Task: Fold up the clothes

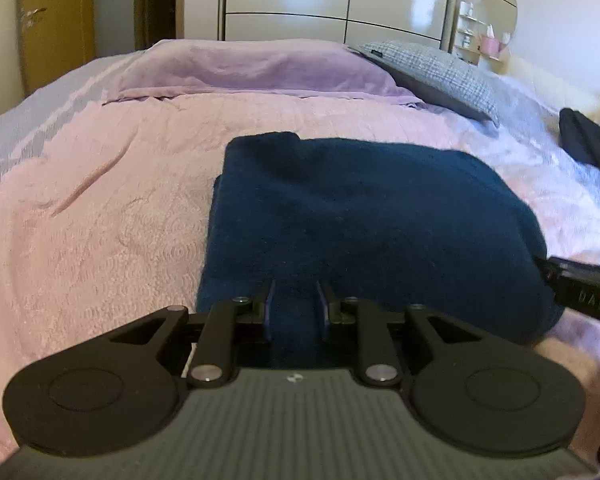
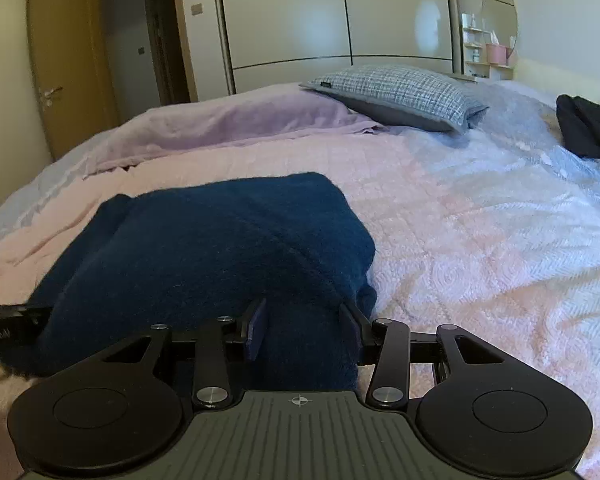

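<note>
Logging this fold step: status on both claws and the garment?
Left claw shut on blue sweater. Right claw shut on it too, near edge. Sweater folded on pink bedspread. Nothing obstructing.

We see the black two-finger left gripper and right gripper level, side by side, each clamped on cloth.

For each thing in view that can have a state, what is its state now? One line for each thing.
Blue garment: folded into a thick block on the bed, near edge gripped at two places.
Left gripper: jaws shut on the near edge of the blue garment.
Right gripper: jaws shut on a bunched fold of the blue garment.
Door: open.
Wardrobe: shut.
Dark clothes: unfolded heap.
</note>
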Motion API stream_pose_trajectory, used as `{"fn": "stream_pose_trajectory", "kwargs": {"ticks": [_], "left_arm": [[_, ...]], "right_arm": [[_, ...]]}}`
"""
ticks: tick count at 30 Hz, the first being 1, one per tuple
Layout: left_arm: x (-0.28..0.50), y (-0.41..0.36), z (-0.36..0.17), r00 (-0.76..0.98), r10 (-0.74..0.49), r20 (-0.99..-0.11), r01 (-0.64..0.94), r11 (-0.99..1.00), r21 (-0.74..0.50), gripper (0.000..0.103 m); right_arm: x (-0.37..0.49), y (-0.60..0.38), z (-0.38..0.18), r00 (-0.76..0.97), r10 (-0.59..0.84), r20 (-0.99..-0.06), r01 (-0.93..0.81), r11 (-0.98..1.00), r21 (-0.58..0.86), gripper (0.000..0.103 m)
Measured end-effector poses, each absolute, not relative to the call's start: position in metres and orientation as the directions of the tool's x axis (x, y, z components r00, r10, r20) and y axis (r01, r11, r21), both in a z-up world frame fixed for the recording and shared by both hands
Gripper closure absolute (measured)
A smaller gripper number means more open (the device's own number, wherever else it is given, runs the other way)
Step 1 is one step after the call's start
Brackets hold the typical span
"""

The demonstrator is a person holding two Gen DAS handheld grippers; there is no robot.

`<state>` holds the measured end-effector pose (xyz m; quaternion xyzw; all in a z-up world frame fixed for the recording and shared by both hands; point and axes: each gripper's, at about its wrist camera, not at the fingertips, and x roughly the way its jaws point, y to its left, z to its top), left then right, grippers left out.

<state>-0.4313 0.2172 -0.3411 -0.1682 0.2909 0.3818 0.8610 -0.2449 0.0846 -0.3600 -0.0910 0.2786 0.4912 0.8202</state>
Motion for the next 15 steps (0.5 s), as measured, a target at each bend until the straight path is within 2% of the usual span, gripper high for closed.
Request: {"fn": "stream_pose_trajectory", "kwargs": {"ticks": [5,7,12,15], "left_arm": [[-0.446,0.217,-0.336,0.501,0.581,-0.641,-0.786,0.616,-0.055,0.083],[-0.451,0.217,-0.337,0.479,0.590,-0.650,-0.799,0.600,-0.043,0.083],[-0.464,0.216,-0.329,0.444,0.598,-0.667,-0.819,0.573,-0.032,0.082],[-0.473,0.208,-0.315,0.441,0.591,-0.675,-0.823,0.567,-0.041,0.083]], "right_arm": [[-0.241,0.058,-0.336,0.377,0.783,-0.496,-0.832,0.521,0.190,0.059],[-0.248,0.053,-0.333,0.390,0.783,-0.485,-0.836,0.522,0.170,0.059],[-0.250,0.061,-0.345,0.336,0.747,-0.574,-0.849,0.504,0.158,0.059],[-0.253,0.050,-0.325,0.329,0.742,-0.585,-0.836,0.516,0.185,0.058]]}}
